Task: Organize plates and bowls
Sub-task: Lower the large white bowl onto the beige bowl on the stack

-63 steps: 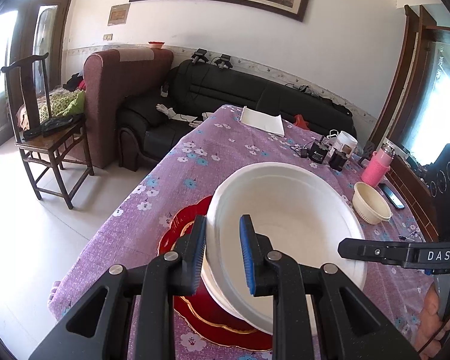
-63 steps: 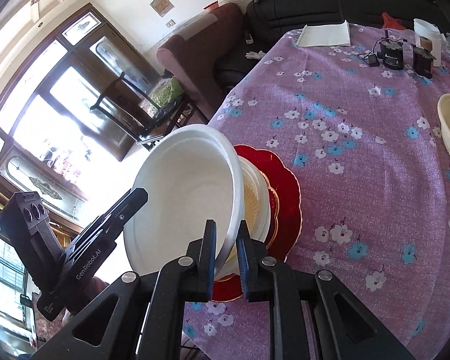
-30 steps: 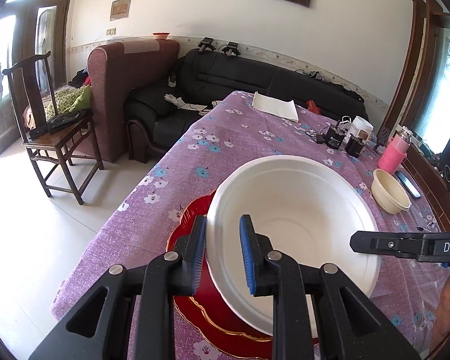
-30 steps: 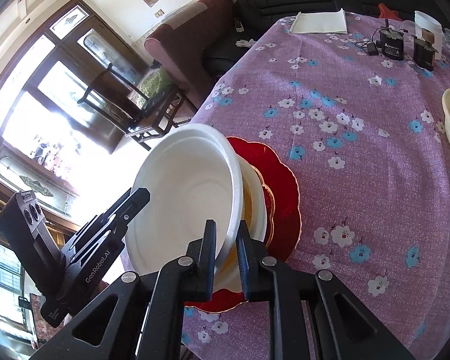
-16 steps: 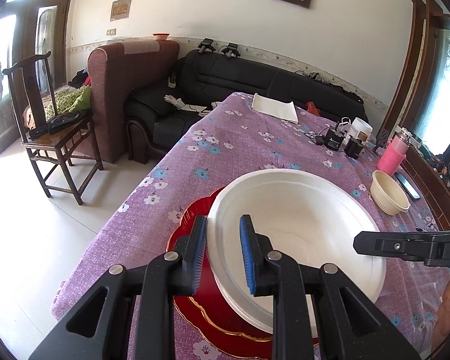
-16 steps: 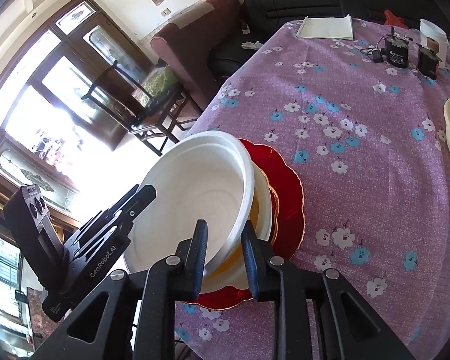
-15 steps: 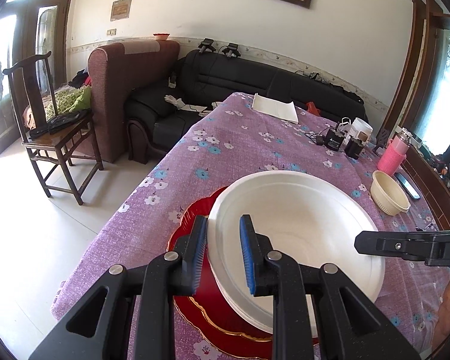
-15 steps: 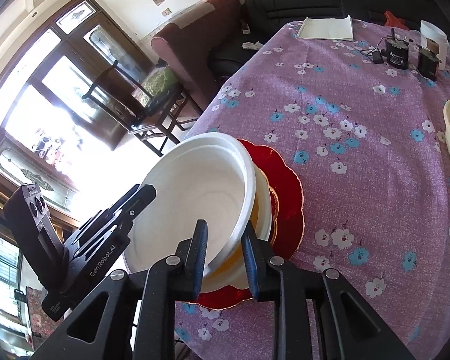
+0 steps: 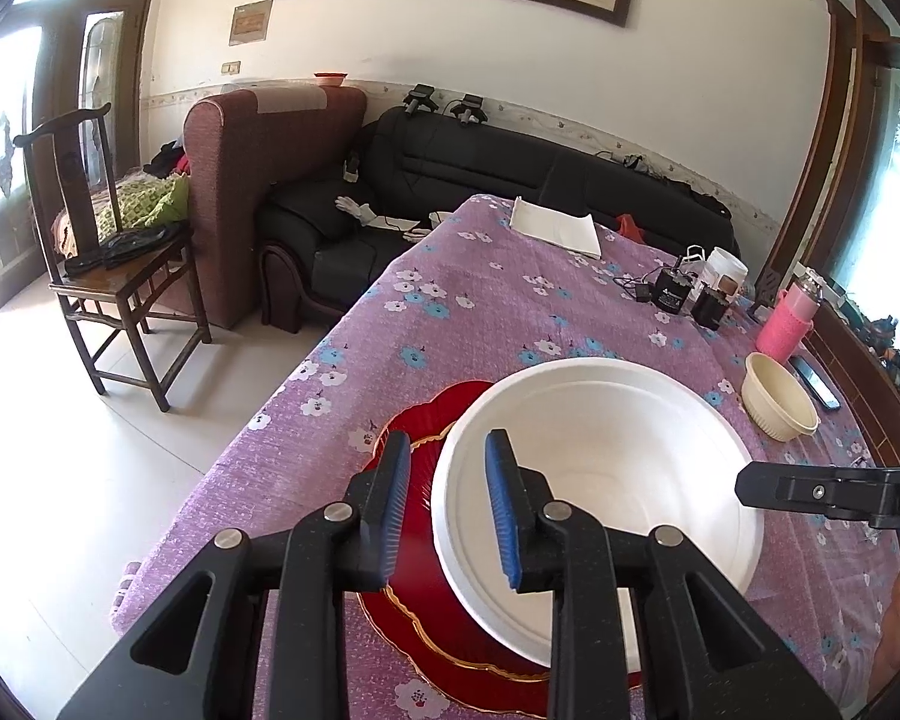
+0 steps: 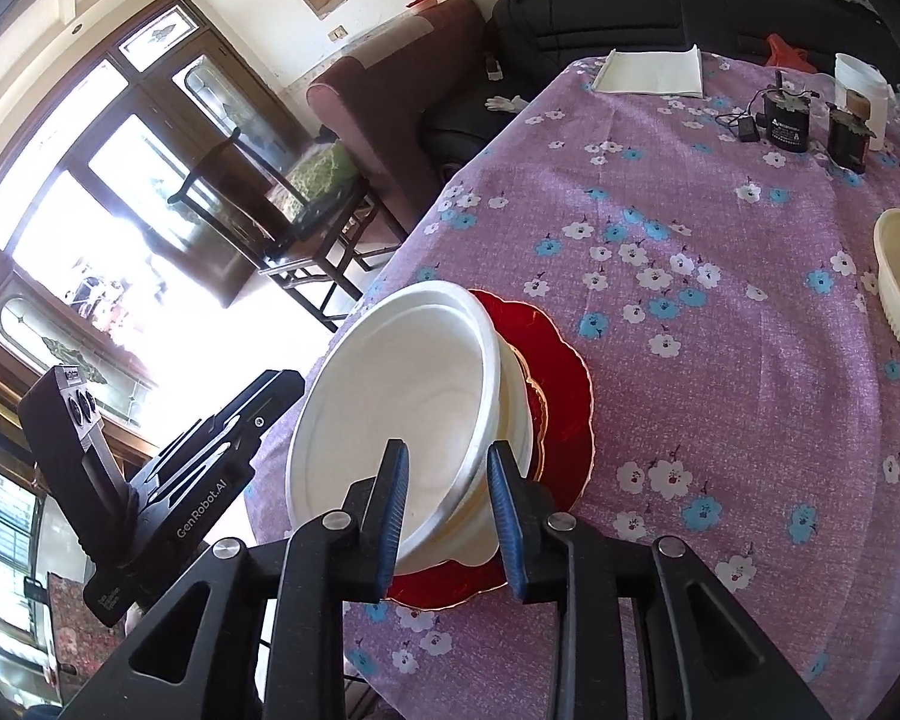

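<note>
Large white bowl (image 9: 600,468) now nested level on the stack over the red plate (image 9: 414,594); left tongs (image 9: 447,501) and right tongs (image 10: 447,513) just opened, rim between, released

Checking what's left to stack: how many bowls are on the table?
3: two white bowls nested on the red plate, one cream bowl alone farther along. More could hide inside the stack.

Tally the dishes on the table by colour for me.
White bowls, nested: 2
Red plate: 1
Cream bowl: 1
Total: 4; any dish hidden under the stack cannot be seen.
</note>
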Motion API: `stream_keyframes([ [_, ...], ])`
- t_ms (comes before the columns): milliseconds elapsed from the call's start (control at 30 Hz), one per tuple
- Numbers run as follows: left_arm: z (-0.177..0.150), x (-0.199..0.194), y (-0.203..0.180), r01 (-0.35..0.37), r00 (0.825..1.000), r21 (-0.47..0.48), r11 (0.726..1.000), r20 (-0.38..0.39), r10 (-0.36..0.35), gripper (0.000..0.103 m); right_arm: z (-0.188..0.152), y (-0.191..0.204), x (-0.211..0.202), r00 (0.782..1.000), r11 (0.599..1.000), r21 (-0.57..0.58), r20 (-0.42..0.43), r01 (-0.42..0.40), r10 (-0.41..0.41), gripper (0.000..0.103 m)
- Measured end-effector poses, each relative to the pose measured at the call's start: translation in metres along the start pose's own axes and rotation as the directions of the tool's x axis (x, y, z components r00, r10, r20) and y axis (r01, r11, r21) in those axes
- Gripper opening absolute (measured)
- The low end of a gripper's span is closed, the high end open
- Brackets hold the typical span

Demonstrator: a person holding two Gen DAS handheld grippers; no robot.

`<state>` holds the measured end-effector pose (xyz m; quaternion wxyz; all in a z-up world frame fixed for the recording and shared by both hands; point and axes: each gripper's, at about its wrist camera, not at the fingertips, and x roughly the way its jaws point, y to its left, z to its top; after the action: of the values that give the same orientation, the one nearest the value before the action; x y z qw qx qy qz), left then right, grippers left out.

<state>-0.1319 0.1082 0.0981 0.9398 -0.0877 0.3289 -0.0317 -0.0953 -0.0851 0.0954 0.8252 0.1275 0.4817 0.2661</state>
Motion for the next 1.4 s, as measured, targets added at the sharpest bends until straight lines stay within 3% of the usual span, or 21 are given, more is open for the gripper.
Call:
stream_keyframes([
  [300,0.002,-0.004,0.000,0.004,1.000,0.002,1.000,0.009,-0.004,0.025,-0.002,-0.001,-0.006,0.999,1.000,-0.010,0.038,0.027,-0.026,0.030],
  [500,0.003,-0.005,-0.001,0.006,1.000,0.005,1.000,0.009,-0.006,0.025,-0.006,-0.008,0.010,1.000,1.000,0.019,0.016,0.017,-0.017,0.020],
  [800,0.003,-0.007,-0.005,0.009,1.000,0.010,1.000,0.010,-0.009,0.025,-0.008,-0.005,0.012,1.000,1.000,-0.009,-0.001,-0.010,0.010,0.020],
  [1167,0.001,-0.008,-0.006,0.014,1.000,0.013,1.000,0.011,-0.014,0.025,-0.004,-0.008,-0.008,0.996,0.999,-0.018,0.081,0.030,-0.028,0.020],
  [1400,0.003,-0.011,-0.008,0.017,1.000,0.020,1.000,0.013,-0.017,0.025,-0.008,-0.016,0.006,0.999,1.000,0.003,0.046,0.024,-0.024,0.020],
])
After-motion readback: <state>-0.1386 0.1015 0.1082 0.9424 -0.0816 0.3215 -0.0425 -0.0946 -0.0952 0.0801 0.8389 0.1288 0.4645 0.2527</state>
